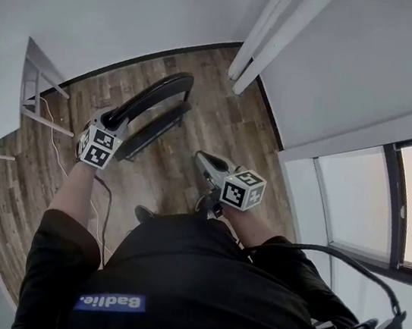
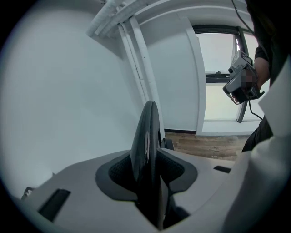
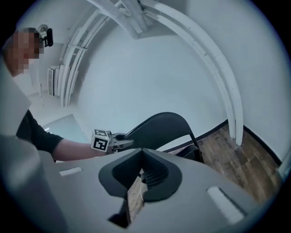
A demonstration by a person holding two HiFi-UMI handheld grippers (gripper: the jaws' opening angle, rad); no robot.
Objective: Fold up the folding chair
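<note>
The folding chair [image 1: 153, 106] stands on the wood floor [image 1: 220, 124] in the upper left-centre of the head view, close to the white wall, and looks collapsed nearly flat. It is black all over: one smooth, curved back panel on a thin tube frame.

Your left gripper [image 1: 113, 119] is clamped on the top edge of that back. In the left gripper view the panel [image 2: 146, 136] runs edge-on between the two dark ribbed pads [image 2: 119, 170], which press on it from both sides.

Your right gripper [image 1: 201, 158] hangs free at the frame's centre, apart from the chair, with its jaws clenched together on nothing. Its own view shows only a strip of floor between them, and beyond it the chair back [image 3: 159, 129] and your left gripper [image 3: 119, 142].

Each gripper carries one cube [image 1: 100, 146] of black-and-white square markers, two cubes in all.

Your black shirt bears a blue label [image 1: 110, 303] with white lettering.

A white tabletop [image 1: 0, 106] sits at the left edge, with a thin pale cable [image 1: 53, 137] on the planks beside it. Two white pipes [image 1: 277, 25] run up the wall at upper right, and a dark-framed window [image 1: 354, 197] fills the right side.
</note>
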